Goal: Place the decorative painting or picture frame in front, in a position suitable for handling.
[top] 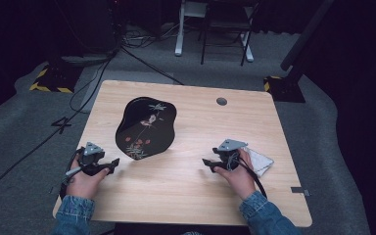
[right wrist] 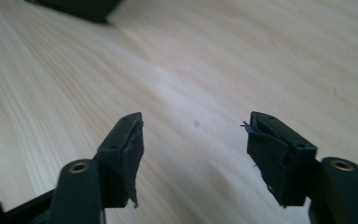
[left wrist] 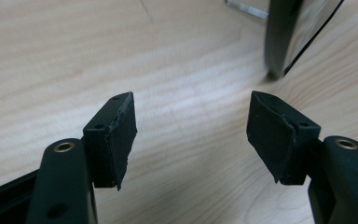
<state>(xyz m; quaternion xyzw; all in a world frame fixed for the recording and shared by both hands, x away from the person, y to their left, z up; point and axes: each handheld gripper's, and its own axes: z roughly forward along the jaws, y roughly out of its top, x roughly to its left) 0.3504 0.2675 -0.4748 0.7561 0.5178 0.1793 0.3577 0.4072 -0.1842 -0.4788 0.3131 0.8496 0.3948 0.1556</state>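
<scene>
Black tray point(top: 146, 128) lies between both tongs (left point(top: 111, 165), right point(top: 209, 165)), each spread and gripping nothing.

tray point(top: 146, 128) on table point(top: 191, 196), cloth point(top: 260, 160) right

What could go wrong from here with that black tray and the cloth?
1. The black lacquer tray lies flat on the table; the left tongs, open and empty beside its near edge, may skid on the glossy rim instead of gripping it.
2. The white cloth sits partly under the right hand, behind the open right tongs, so it could get dragged along.
</scene>
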